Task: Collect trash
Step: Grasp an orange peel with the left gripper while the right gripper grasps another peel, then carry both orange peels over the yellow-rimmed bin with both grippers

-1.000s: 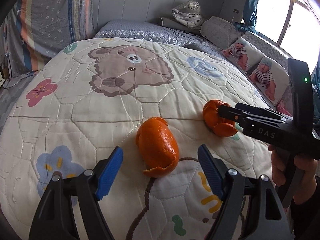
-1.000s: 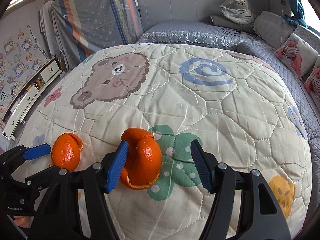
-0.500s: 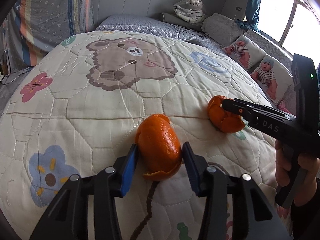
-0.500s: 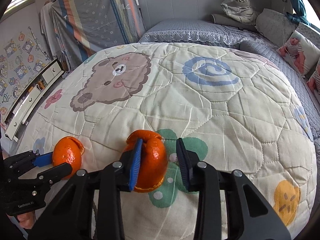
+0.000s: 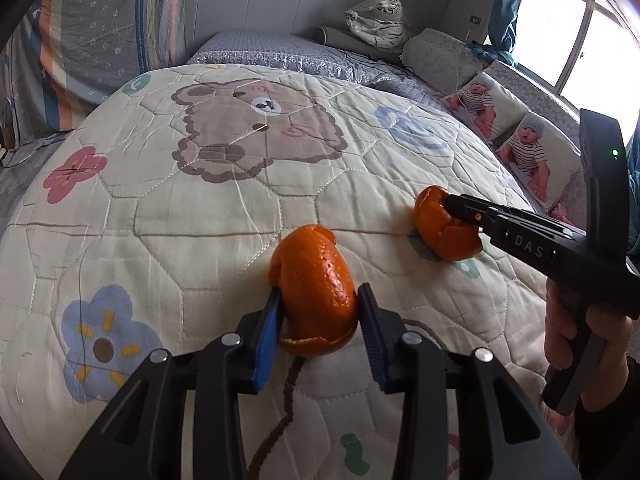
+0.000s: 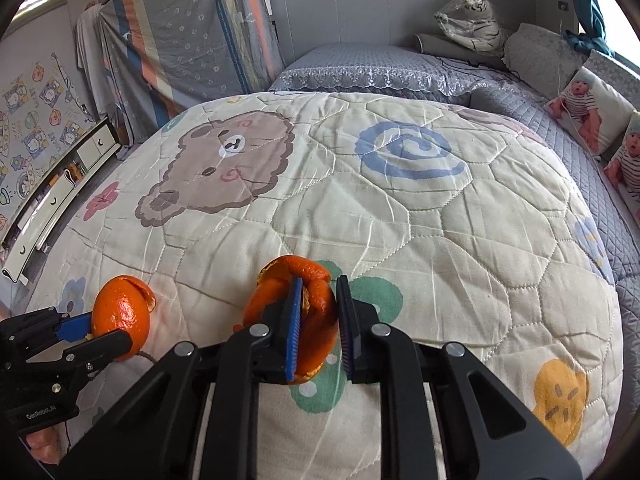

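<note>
Orange peel (image 5: 314, 292) stands upright on the quilt (image 5: 200, 240) between the left gripper (image 5: 320, 328) fingers, which have just closed onto it; the right gripper (image 6: 318, 328) pinches the second peel (image 6: 308, 320).

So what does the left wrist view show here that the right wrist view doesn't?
Only the left wrist view: the window, the blue flower print and the hand gripping the right tool.

Only the right wrist view: the drawer unit, the cartoon wall covering and the orange face print.

Both: the bear quilt, and one orange peel in each tool. The left tool has just been closing on the whole-looking peel; the right squeezes the curled peel.
</note>
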A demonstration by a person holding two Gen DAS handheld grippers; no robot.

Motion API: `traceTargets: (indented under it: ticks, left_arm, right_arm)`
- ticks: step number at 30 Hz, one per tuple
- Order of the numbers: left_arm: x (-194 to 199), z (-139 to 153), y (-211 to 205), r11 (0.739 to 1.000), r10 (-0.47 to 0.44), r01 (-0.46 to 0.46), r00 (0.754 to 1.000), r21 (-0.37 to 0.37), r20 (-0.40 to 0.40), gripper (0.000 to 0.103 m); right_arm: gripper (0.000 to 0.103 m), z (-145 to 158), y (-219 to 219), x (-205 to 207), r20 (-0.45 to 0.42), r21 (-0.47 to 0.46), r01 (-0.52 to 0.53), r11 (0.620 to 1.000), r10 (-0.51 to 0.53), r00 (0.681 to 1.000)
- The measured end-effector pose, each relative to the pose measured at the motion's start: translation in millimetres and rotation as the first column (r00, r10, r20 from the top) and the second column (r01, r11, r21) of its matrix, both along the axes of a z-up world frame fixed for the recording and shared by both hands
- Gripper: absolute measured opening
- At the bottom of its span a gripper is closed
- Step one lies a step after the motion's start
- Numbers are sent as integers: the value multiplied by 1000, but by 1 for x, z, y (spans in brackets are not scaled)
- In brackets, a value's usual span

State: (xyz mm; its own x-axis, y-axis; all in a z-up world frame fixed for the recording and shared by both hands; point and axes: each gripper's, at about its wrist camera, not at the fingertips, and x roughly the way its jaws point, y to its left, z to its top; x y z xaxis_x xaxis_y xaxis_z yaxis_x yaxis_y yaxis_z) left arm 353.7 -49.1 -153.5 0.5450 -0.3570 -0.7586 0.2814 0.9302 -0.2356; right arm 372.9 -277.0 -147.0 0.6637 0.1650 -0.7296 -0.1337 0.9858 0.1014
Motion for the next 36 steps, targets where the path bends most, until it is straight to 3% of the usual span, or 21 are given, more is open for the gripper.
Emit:
traceTargets:
  ticks: [18,36]
  left_arm:
    - [-30,39,-9,1000,-19,20,997,-15,78,35]
    - [-66,80,-90,983,-165,174,976,-55,145,35]
  right_arm:
    - [15,44,-48,-45,77,2,87,996,-87,993]
    - [14,91,-128,-130,167,-5,203,979,-200,966]
